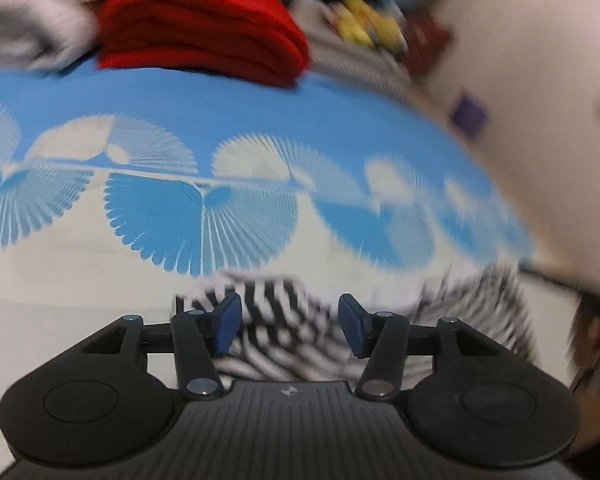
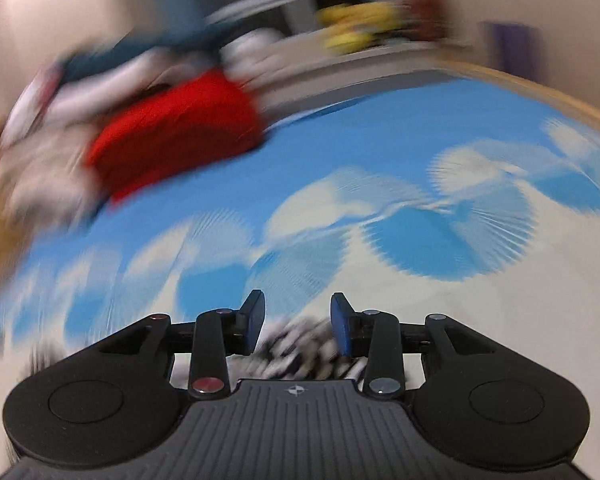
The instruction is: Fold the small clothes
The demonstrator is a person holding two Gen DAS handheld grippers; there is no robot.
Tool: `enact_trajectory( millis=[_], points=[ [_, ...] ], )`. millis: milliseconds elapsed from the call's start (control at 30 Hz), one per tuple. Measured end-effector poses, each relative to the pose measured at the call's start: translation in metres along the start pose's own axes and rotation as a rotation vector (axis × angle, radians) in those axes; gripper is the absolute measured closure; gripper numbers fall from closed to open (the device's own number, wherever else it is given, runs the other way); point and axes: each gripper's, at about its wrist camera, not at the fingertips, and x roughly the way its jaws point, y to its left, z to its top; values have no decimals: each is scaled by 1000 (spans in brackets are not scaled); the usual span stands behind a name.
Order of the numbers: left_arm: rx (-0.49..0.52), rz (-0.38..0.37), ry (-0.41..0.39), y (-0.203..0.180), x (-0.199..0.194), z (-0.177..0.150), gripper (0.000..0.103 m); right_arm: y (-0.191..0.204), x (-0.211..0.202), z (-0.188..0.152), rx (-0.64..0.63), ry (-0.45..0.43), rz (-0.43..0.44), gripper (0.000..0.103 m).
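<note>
Grippers: 2 in all, 1 per view; black linkage bodies w/ blue pads
Left gripper [image 1: 290, 322]: fingers apart, 2 blue pads [image 1: 228, 322] either side of the cloth; pads look clear of it, contact can't be told through blur
Right gripper [image 2: 296, 328]: fingers apart, 2 blue pads [image 2: 340, 330], gap narrower than on the left; cloth seen between and below them, grip not evident
Task garment: 1 black-and-white striped small knit garment [image 1: 292, 332], lying on the white part of the sheet, just ahead of the left gripper and spreading to its right; same garment [image 2: 300, 344] shows blurred low betw. the right gripper's fingers
Surface: 1 blue-and-white sheet with fan-shaped radial prints [image 1: 260, 120], white half nearest the grippers, blue half beyond; approx. 5 fan motifs countable in the left view
Folded stack: 1 red folded fabric pile [image 1: 204, 28] at the far edge of the blue half, several layers visible; also in the right view [image 2: 176, 132], upper left
Other cloth: 1 heap of pale grey-white cloth [image 1: 32, 12] touching the red pile's left side
Background: yellow objects [image 2: 356, 24] on a far ledge, count unclear (motion blur)
</note>
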Motion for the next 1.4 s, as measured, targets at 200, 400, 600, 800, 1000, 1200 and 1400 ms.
enact_trajectory(
  millis=[200, 400, 600, 800, 1000, 1200, 1400],
  points=[
    [192, -8, 106, -38, 30, -21, 29, 42, 25, -14, -182, 187, 78, 61],
    [281, 15, 139, -52, 59, -34, 29, 55, 41, -24, -226, 280, 60, 59],
    [250, 12, 126, -53, 74, -20, 94, 50, 40, -14, -154, 232, 59, 98],
    [77, 58, -151, -44, 44, 19, 99, 45, 21, 22, -2, -78, 21, 103],
    [55, 154, -69, -53, 85, 25, 85, 62, 67, 24, -62, -38, -90, 99],
    [-307, -11, -130, 17, 57, 36, 50, 34, 70, 25, 48, 24, -84, 67],
    [-294, 110, -66, 53, 51, 32, 49, -21, 45, 24, 133, -23, -167, 47]
  ],
)
